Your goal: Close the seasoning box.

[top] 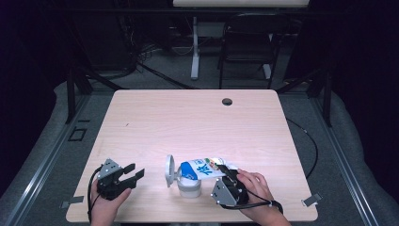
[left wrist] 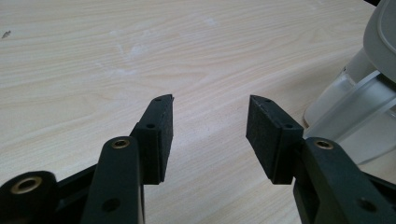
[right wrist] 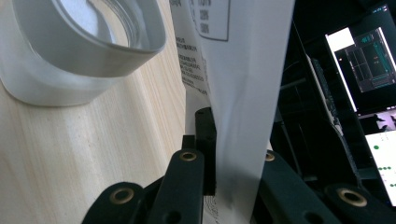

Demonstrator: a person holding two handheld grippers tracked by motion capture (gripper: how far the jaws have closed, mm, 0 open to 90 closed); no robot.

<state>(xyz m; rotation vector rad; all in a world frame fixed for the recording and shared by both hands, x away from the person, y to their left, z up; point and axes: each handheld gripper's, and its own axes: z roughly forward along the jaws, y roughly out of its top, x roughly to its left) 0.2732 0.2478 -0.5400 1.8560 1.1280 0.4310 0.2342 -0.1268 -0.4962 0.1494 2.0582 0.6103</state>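
Note:
A blue and white pouch (top: 202, 168) lies tilted over a white container (top: 189, 187) near the table's front edge, its lower end above the container's mouth. The container's round lid (top: 169, 170) stands flipped up on its left. My right gripper (top: 229, 171) is shut on the pouch's right end; in the right gripper view the white pouch (right wrist: 243, 70) runs up between the jaws of that gripper (right wrist: 229, 140), beside the open container (right wrist: 84, 51). My left gripper (top: 134, 170) rests left of the container, open with nothing in it. Between the spread jaws of the left gripper (left wrist: 210, 116) lies bare wood, with the container (left wrist: 355, 107) at the right.
The wooden table (top: 188, 122) has a cable hole (top: 227, 101) near its back edge. A black chair (top: 249, 42) and a white desk leg (top: 195, 47) stand behind the table. Lit screens (right wrist: 369, 56) show at the right in the right gripper view.

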